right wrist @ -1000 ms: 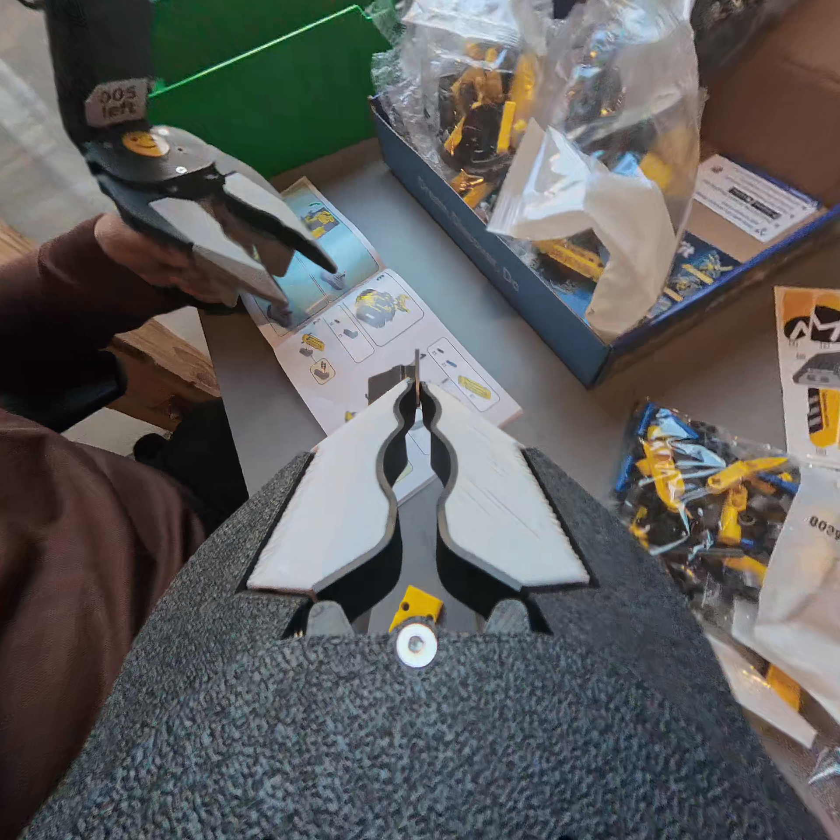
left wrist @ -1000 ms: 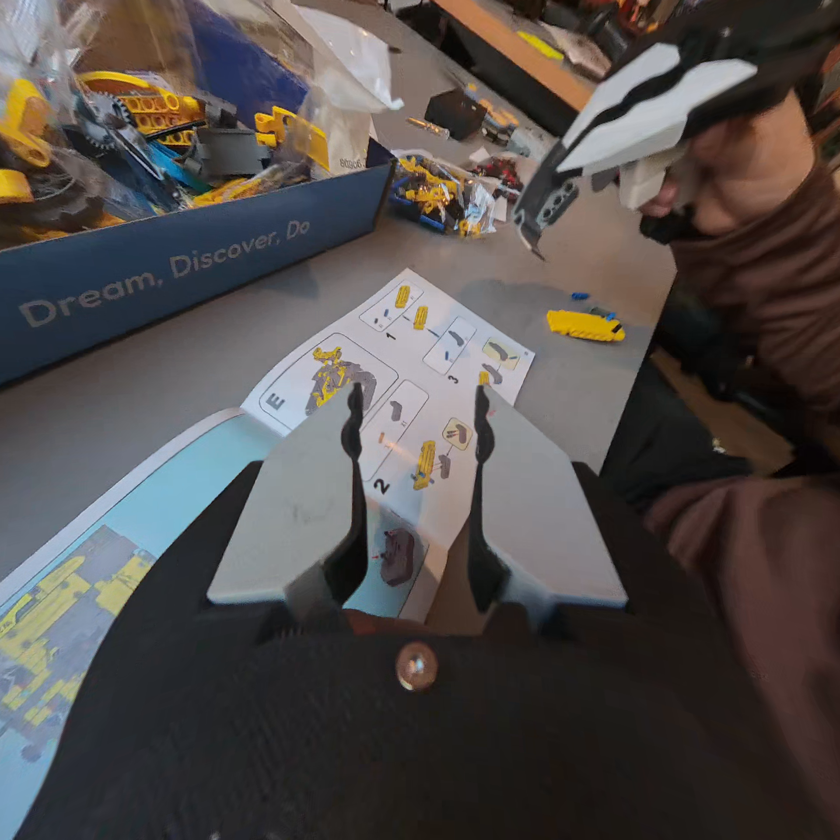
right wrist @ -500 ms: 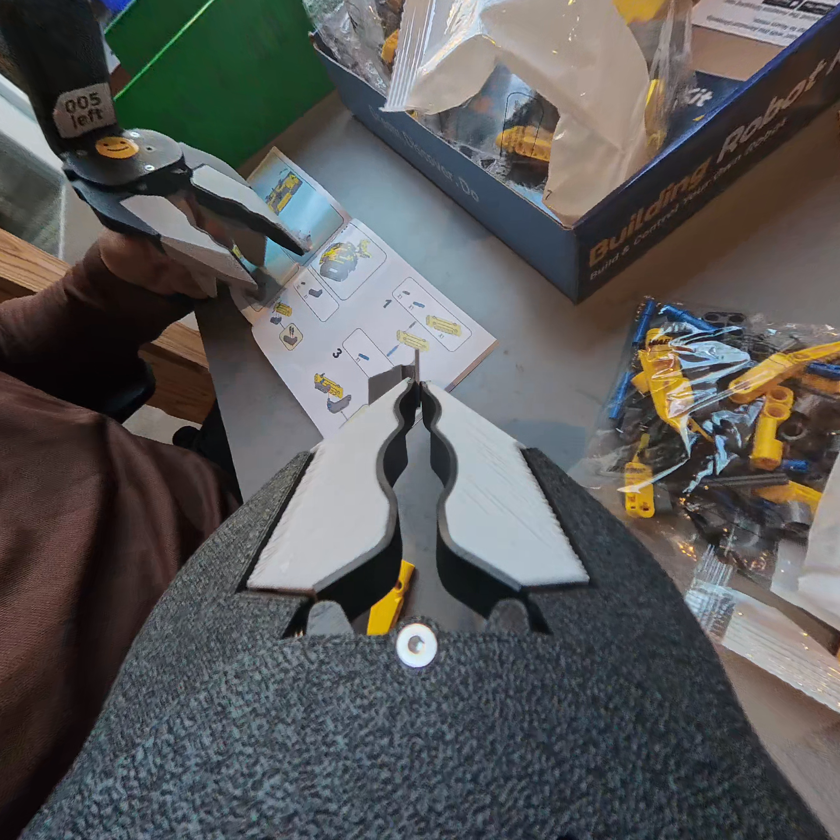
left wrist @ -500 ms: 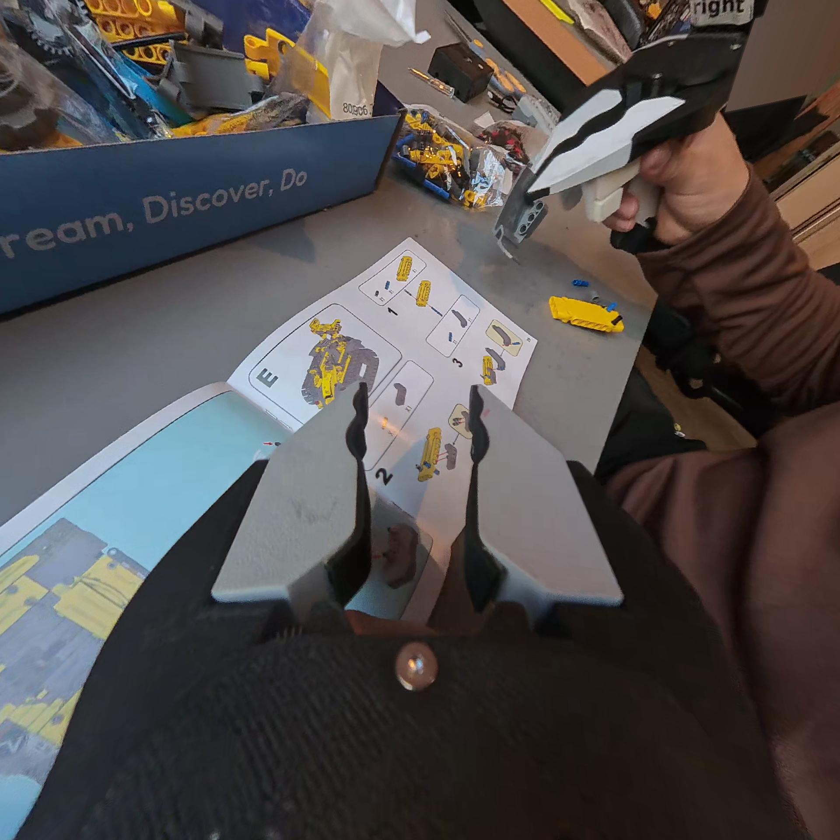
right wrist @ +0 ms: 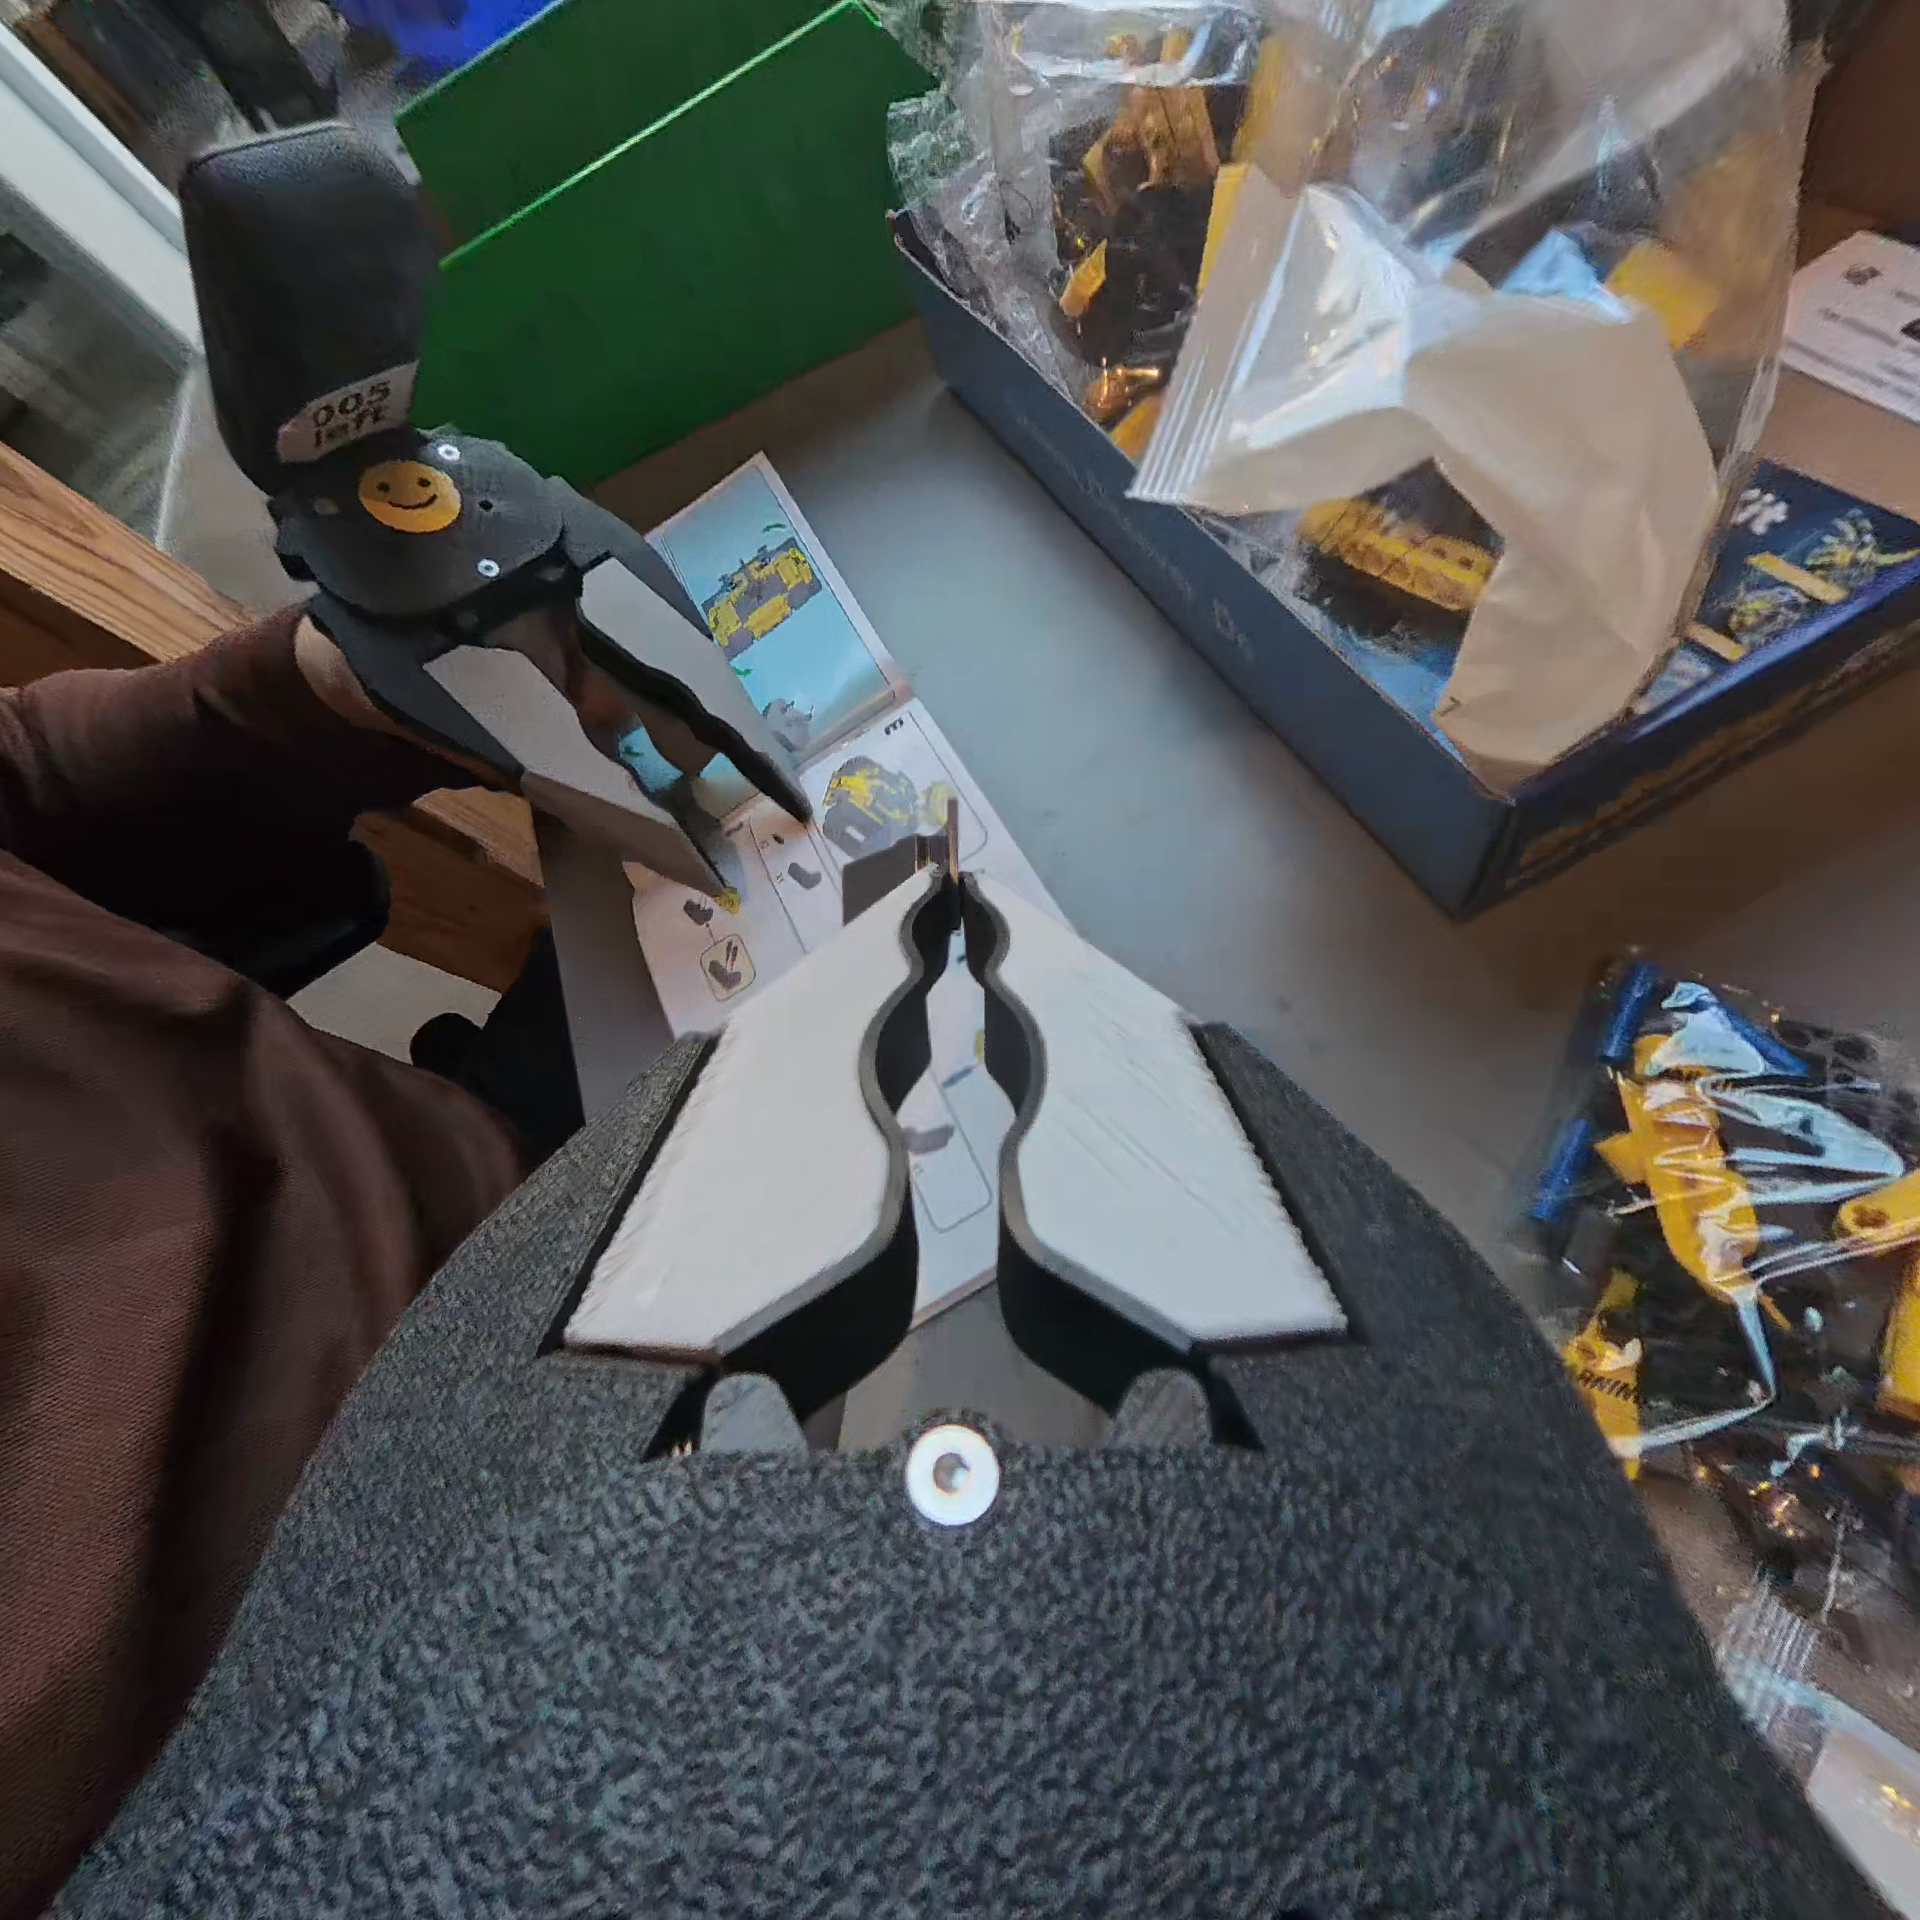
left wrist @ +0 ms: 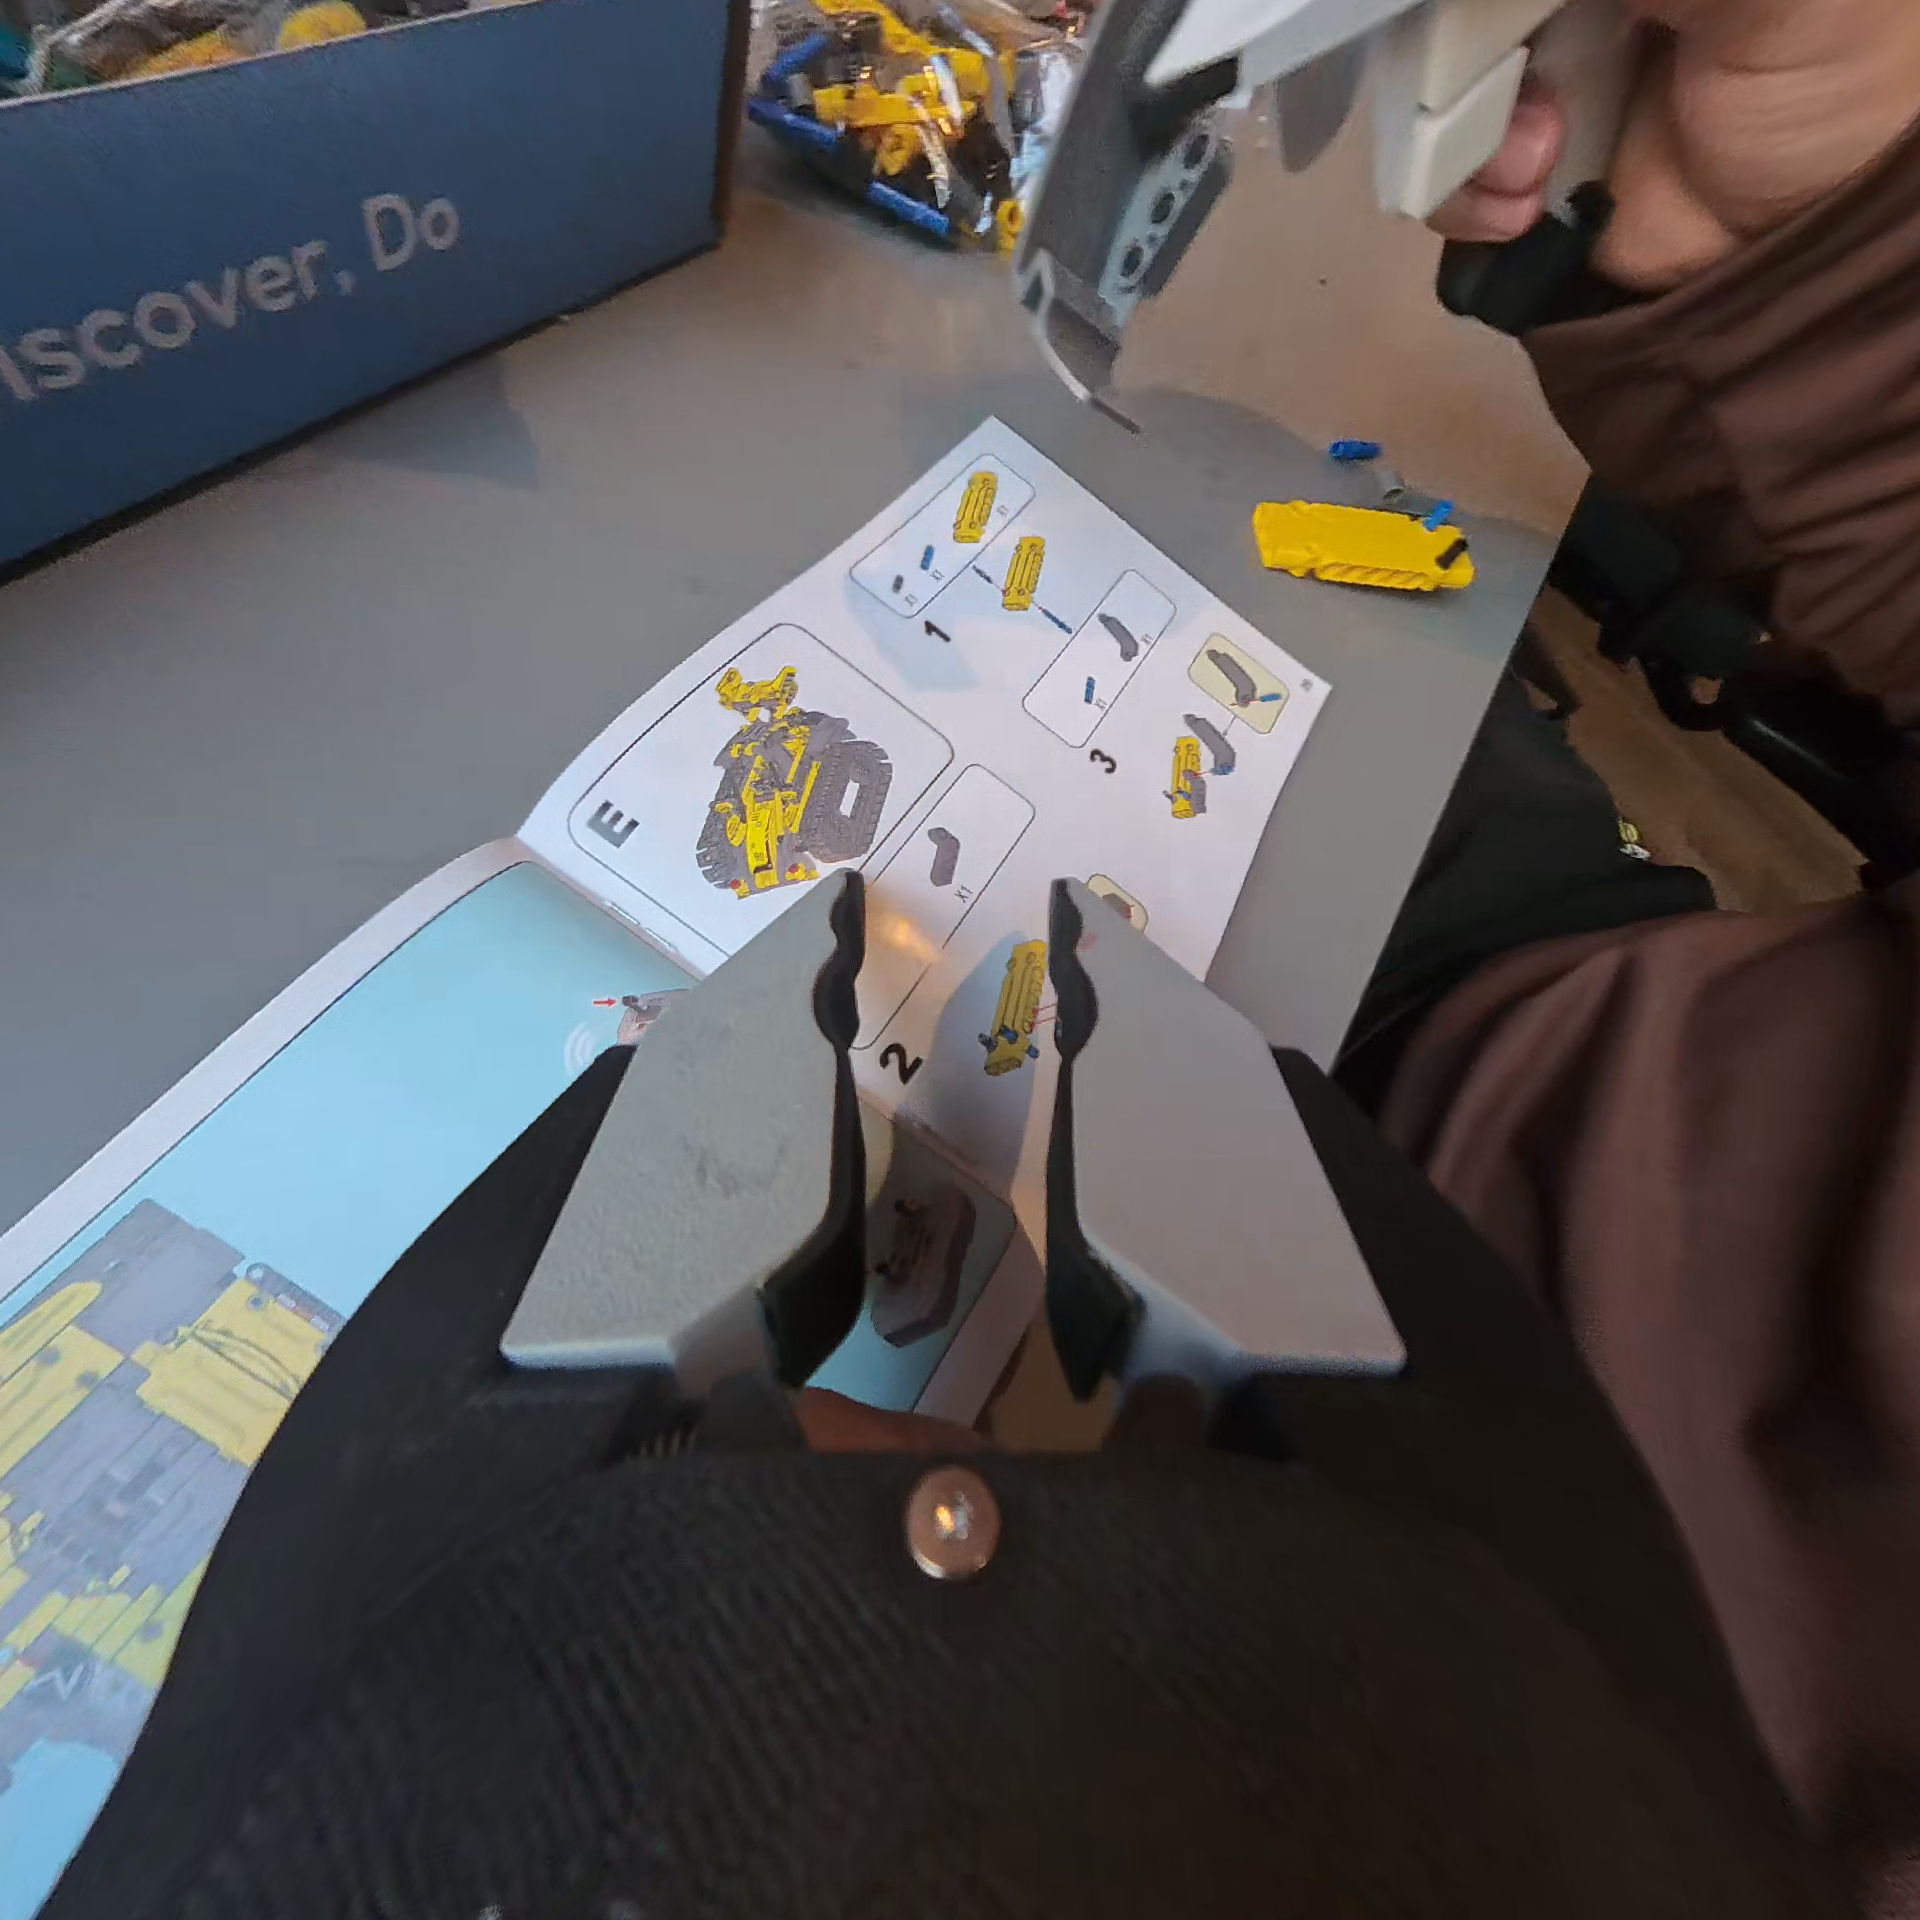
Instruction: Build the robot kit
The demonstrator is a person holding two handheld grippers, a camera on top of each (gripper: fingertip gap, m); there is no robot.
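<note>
right tongs (right wrist: 951, 891) pinch grey piece (right wrist: 883, 881) | left tongs (left wrist: 951, 894) agape over booklet (left wrist: 914, 727)

An open instruction booklet (left wrist: 966, 675) lies on the grey worktop (left wrist: 312, 644). A yellow brick piece (left wrist: 1361, 545) sits near its corner. A blue box (right wrist: 1299, 665) holds clear bags of parts (right wrist: 1455, 343).

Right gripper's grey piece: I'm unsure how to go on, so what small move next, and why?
Probably lower the right gripper toward the yellow beam lying on the table: it is shut on the grey piece, in the air over the booklet, while the left gripper is open and empty.
</note>
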